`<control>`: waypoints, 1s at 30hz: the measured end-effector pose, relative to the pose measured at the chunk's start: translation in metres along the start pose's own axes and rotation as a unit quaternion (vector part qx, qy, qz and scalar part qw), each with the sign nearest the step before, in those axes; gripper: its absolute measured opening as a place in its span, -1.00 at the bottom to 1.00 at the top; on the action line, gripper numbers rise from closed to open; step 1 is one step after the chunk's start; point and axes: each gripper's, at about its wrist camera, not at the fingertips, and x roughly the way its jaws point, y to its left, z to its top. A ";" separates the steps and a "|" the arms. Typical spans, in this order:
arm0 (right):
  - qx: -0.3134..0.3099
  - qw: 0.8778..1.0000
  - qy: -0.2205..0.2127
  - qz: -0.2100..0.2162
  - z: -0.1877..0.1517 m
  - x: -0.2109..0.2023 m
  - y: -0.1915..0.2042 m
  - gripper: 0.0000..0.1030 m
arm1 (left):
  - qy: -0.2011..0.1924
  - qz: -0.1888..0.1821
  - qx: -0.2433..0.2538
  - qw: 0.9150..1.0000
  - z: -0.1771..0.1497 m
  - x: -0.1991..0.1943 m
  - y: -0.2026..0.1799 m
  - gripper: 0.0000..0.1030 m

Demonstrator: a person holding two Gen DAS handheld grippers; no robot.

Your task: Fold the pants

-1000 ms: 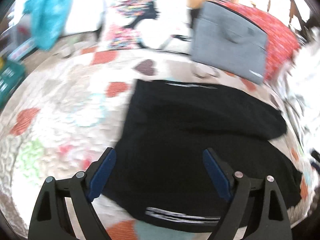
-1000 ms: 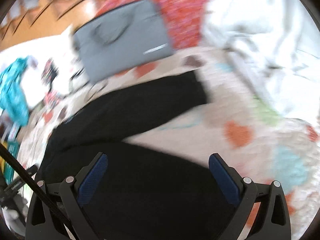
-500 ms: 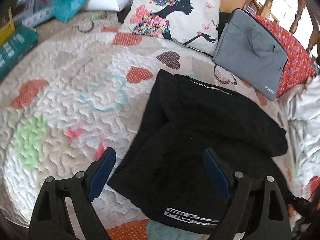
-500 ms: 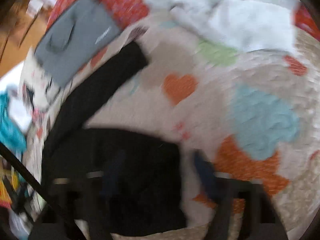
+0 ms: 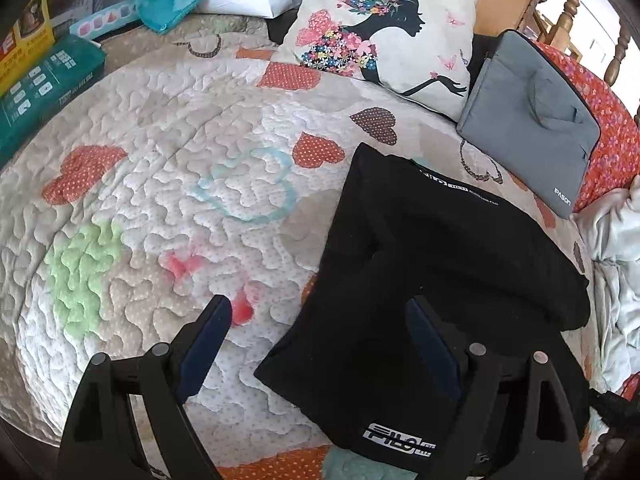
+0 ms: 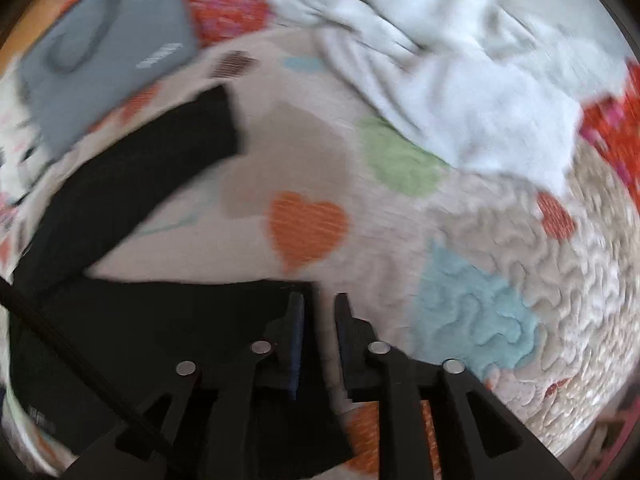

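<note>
The black pants [image 5: 436,280] lie spread on the heart-patterned quilt [image 5: 160,184], between a grey laptop sleeve [image 5: 532,120], a printed pillow [image 5: 384,28] and crumpled white bedding [image 6: 460,60]. Left gripper [image 5: 320,344] hangs released over the pants' edge. Right gripper [image 6: 320,300], jaws narrow and opening, hangs at the pant-leg corner, grasping nothing.

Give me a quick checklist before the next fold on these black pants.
1. Pants lie on the quilt: ok.
2. Left hand-held gripper open above the pants' left edge, nothing gripped: ok.
3. Right hand-held gripper at the pants' corner, jaws narrow and opening slightly; cloth caught between them: cannot tell, blurred.
4. Gray bag apart from the pants: ok.
5. White blanket off the pants: ok.
</note>
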 end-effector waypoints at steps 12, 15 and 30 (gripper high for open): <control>-0.078 0.986 -0.117 0.084 0.001 -0.085 0.056 0.12 | -0.020 0.008 0.019 1.000 0.003 -0.003 -0.018 0.71; -0.114 0.974 -0.153 0.123 0.016 -0.102 0.086 0.49 | -0.021 -0.003 0.040 0.999 0.014 -0.007 -0.032 0.71; -0.076 0.978 -0.078 0.175 0.122 0.004 0.121 0.53 | -0.031 -0.005 0.130 0.991 0.130 0.067 -0.087 0.71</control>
